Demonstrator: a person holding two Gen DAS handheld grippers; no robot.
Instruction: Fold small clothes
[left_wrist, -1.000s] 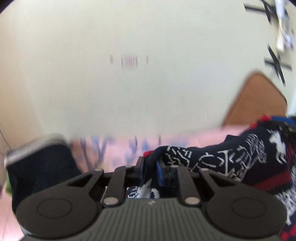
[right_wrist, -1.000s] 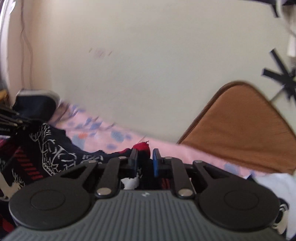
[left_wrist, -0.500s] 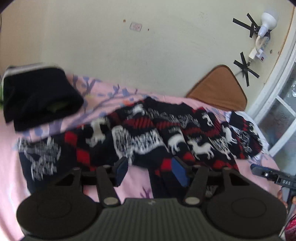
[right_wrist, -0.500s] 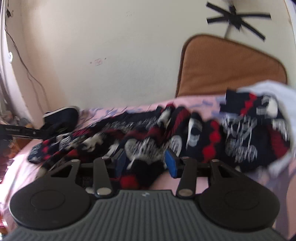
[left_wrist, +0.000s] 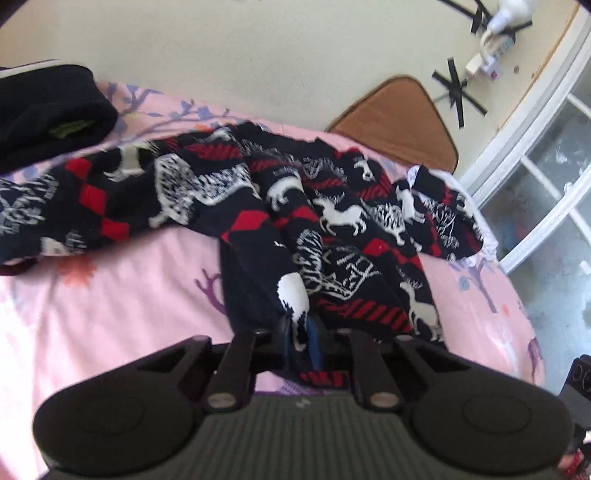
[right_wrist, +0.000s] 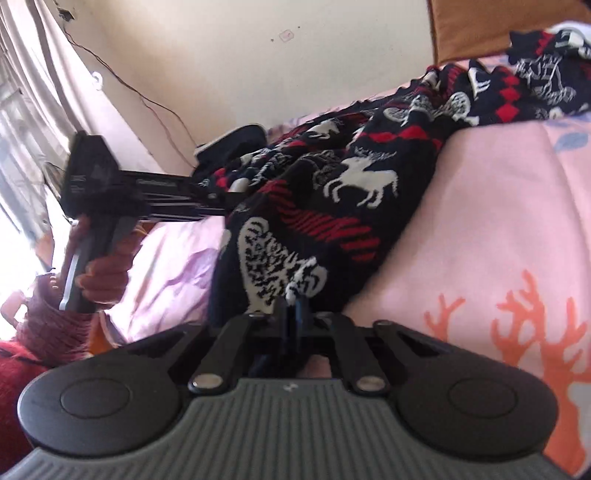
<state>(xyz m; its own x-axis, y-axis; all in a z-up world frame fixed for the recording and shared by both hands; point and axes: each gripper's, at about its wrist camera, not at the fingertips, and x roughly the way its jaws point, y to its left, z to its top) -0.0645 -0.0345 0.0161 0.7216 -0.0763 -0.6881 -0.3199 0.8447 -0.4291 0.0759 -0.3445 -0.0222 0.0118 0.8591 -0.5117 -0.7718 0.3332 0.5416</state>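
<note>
Jaws of both grippers pinch the sweater's near edge

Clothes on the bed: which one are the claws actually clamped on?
The patterned red, white and navy knit, pinched by both the left claw and right claw; the plain dark garment lies untouched.

no readable text; small white print on the left gripper body, too blurred to read

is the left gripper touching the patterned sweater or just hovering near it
Touching. The left wrist view shows the left gripper shut on the near edge of the patterned sweater, fabric pinched between its blue pads.
</note>
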